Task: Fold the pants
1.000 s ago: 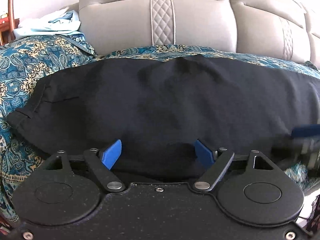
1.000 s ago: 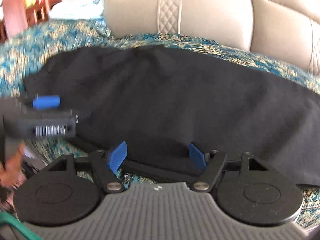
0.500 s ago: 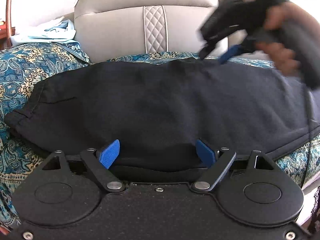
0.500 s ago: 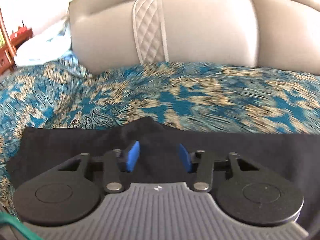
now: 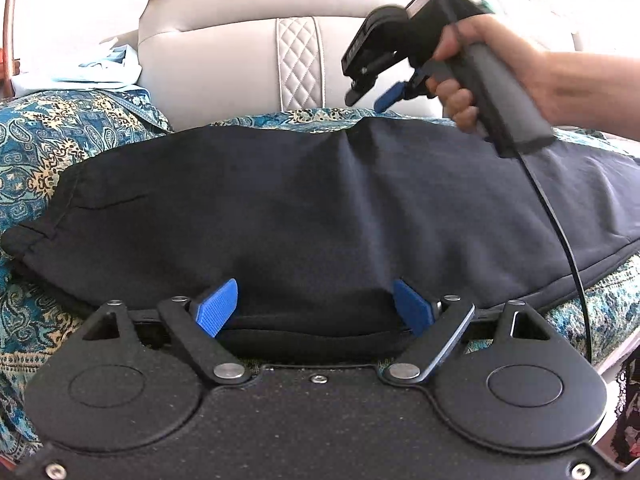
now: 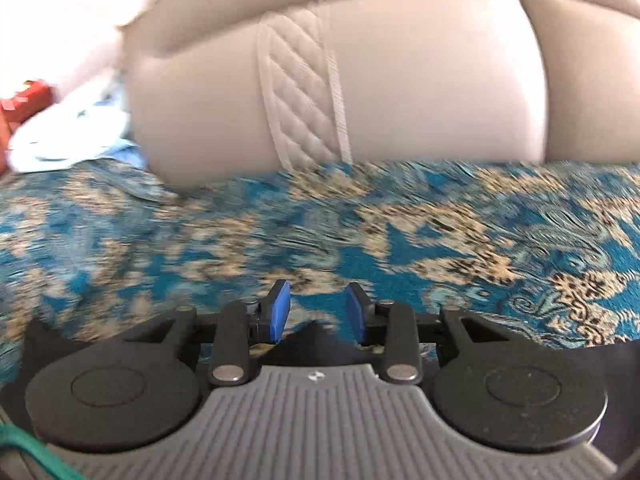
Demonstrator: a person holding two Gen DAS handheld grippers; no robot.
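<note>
On sofa | pants (image 5: 320, 208) right end cut off | left hand-held gripper (image 5: 316, 306) spread | right hand-held gripper (image 6: 318, 312) closing, empty

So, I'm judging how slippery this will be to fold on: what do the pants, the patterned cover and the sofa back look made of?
Pants: matte black woven cloth, soft creases, no sheen.
Patterned cover: thin teal-and-gold paisley fabric, wrinkled; printed or woven, unclear.
Sofa back: smooth beige leather or imitation, faint sheen, with a quilted stitched strip.
</note>
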